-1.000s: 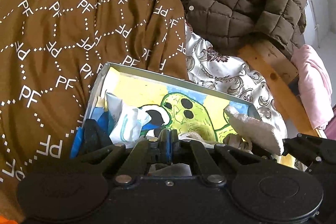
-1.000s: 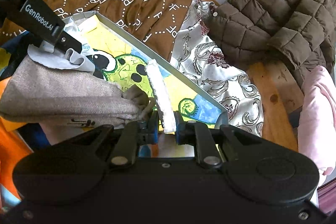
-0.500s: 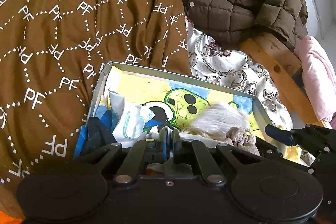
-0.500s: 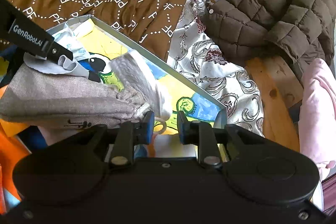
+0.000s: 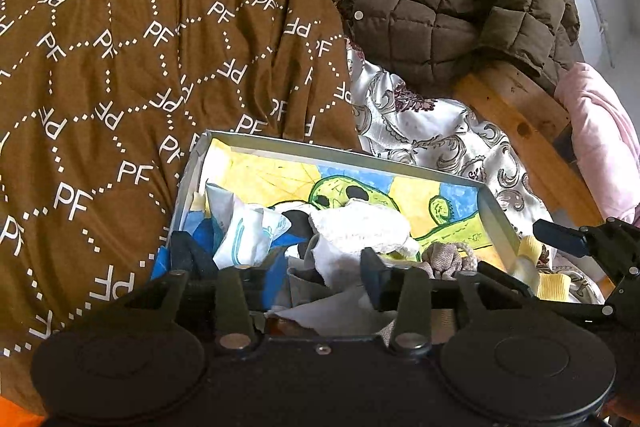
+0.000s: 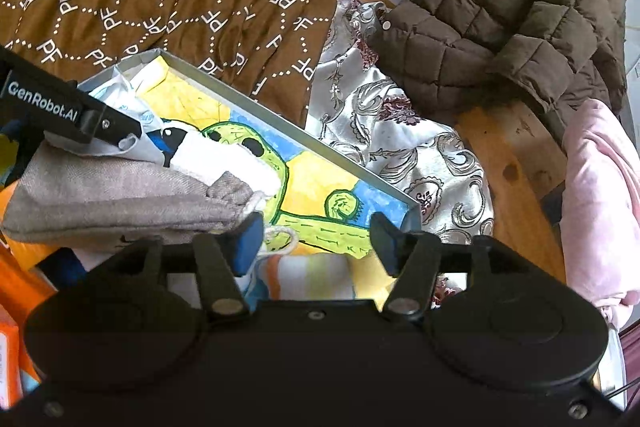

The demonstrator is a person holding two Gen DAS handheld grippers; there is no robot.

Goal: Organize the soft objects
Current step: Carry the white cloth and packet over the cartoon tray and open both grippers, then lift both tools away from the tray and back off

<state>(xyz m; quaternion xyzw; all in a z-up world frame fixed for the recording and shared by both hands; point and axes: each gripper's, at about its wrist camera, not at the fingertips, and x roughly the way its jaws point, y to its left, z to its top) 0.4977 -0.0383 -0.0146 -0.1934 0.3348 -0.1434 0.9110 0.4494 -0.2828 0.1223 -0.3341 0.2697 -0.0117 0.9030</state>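
Towel in box | ahead of left gripper, jaws just opening

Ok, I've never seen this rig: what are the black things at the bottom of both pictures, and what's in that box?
Each picture comes from a camera riding on hand-held tongs, looking along the fingers. The left tongs and right tongs have just been opening; neither grips anything now. Ahead lies a shallow grey box with a green cartoon lining on a brown PF-printed blanket. In it rest a white fluffy cloth, a grey-beige drawstring pouch and white-and-blue printed fabric.
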